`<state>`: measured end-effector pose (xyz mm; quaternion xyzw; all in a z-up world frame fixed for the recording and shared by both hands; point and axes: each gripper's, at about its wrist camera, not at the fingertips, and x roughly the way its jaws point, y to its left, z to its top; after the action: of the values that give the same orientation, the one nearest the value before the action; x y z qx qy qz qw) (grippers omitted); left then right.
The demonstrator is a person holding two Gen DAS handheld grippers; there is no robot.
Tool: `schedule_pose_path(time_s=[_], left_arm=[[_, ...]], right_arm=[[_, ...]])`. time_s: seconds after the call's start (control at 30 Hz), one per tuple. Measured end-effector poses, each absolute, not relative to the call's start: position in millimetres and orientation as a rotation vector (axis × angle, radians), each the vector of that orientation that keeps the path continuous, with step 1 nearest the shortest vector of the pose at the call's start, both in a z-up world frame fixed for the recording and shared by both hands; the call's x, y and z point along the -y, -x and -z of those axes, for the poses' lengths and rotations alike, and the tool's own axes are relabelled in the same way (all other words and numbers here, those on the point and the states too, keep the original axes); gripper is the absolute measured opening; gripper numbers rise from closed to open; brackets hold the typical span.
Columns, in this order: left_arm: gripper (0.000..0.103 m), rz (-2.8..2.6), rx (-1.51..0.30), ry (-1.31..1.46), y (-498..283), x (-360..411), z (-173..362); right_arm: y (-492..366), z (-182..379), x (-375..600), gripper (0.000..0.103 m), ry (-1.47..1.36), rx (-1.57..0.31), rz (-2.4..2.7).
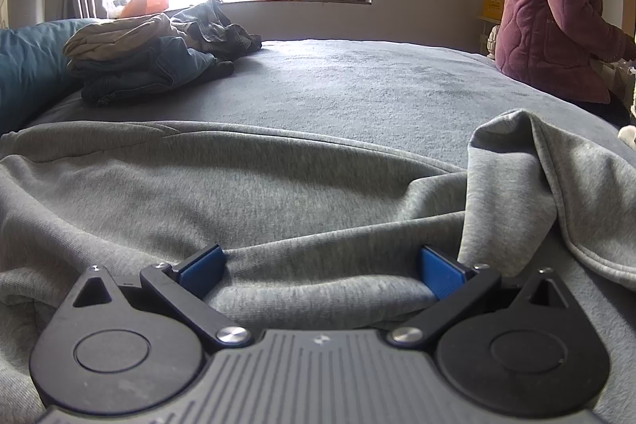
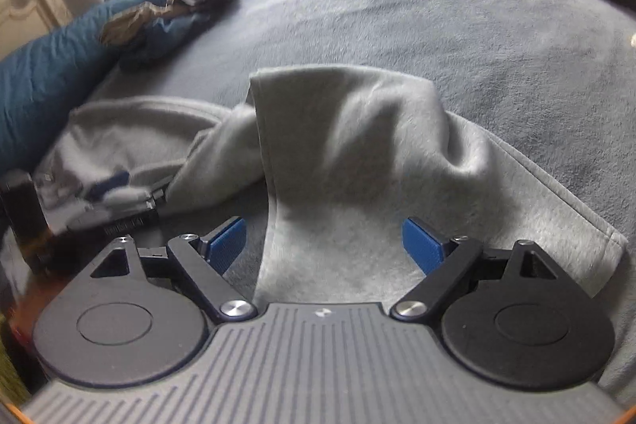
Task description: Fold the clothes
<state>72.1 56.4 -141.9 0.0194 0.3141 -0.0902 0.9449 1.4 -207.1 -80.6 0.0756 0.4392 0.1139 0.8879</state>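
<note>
A grey sweatshirt lies spread over the near part of the bed. My left gripper rests low on it with its jaws wide apart, and a soft ridge of the cloth lies between the blue pads. To the right, one part of the garment stands up in a peaked fold. In the right wrist view that raised fold is just ahead of my right gripper, which is open above the cloth and holds nothing. The left gripper shows as a blur at the left.
A pile of jeans and beige clothes sits at the far left of the grey bed cover, beside a blue pillow. A person in a pink quilted jacket stands at the far right edge. A cluttered window sill lies behind.
</note>
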Motion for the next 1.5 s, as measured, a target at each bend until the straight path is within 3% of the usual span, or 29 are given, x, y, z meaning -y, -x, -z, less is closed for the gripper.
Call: schedule_pose_path(time_s=[0.07, 0.13, 0.17, 0.23, 0.27, 0.33, 0.57, 0.77, 0.83, 0.97, 1.1, 1.17, 1.33, 1.5], left_arm=[[0.103, 0.198, -0.656, 0.001, -68.1, -61.0, 132.9], [0.103, 0.224, -0.661, 0.077, -60.1, -69.3, 121.3], [0.103, 0.238, -0.655, 0.123, -54.1, -74.5, 114.4], [0.103, 0.247, -0.636, 0.195, -42.4, -84.3, 101.7], [0.103, 0.240, -0.629, 0.219, -37.6, -88.3, 95.9], [0.103, 0.223, -0.624, 0.255, -31.8, -96.4, 86.9], [0.103, 0.161, -0.586, 0.344, -23.6, -123.7, 67.9], [0.103, 0.125, -0.594, 0.323, -29.9, -130.4, 65.8], [0.103, 0.114, -0.606, 0.299, -32.9, -128.6, 67.2], [0.103, 0.107, -0.635, 0.279, -39.6, -126.3, 68.4], [0.103, 0.103, -0.638, 0.279, -49.7, -128.8, 65.8], [0.103, 0.094, -0.643, 0.283, -55.6, -132.4, 63.3], [0.103, 0.041, -0.675, 0.256, -71.8, -148.0, 57.1], [0.103, -0.014, -0.701, 0.196, -94.3, -169.6, 61.1]], right_arm=[[-10.1, 94.3, 192.1, 0.084, -0.044, -0.989, -0.246], [-11.7, 104.7, 181.2, 0.073, 0.065, -1.019, -0.249], [-12.2, 109.1, 176.3, 0.063, 0.115, -1.030, -0.251], [-10.0, 104.9, 175.0, 0.035, 0.157, -1.019, -0.263], [-10.8, 100.7, 178.0, 0.010, 0.153, -1.022, -0.267], [-13.7, 86.8, 187.4, 0.006, 0.145, -1.015, -0.268], [41.2, -33.7, 259.3, 0.006, 0.325, -0.801, -0.445], [91.0, -56.4, 328.1, 0.009, 0.432, -0.998, -0.437], [97.0, -44.4, 341.7, 0.017, 0.431, -1.120, -0.414], [108.9, -49.7, 355.0, 0.047, 0.446, -1.142, -0.393], [76.7, -77.5, 356.7, 0.077, 0.217, -0.925, -0.489], [41.4, -73.3, 349.4, 0.084, 0.088, -0.837, -0.526], [-87.6, -9.1, 280.8, 0.082, -0.085, -0.860, -0.570], [-196.0, 64.4, 190.6, 0.063, -0.163, -1.004, -0.650]])
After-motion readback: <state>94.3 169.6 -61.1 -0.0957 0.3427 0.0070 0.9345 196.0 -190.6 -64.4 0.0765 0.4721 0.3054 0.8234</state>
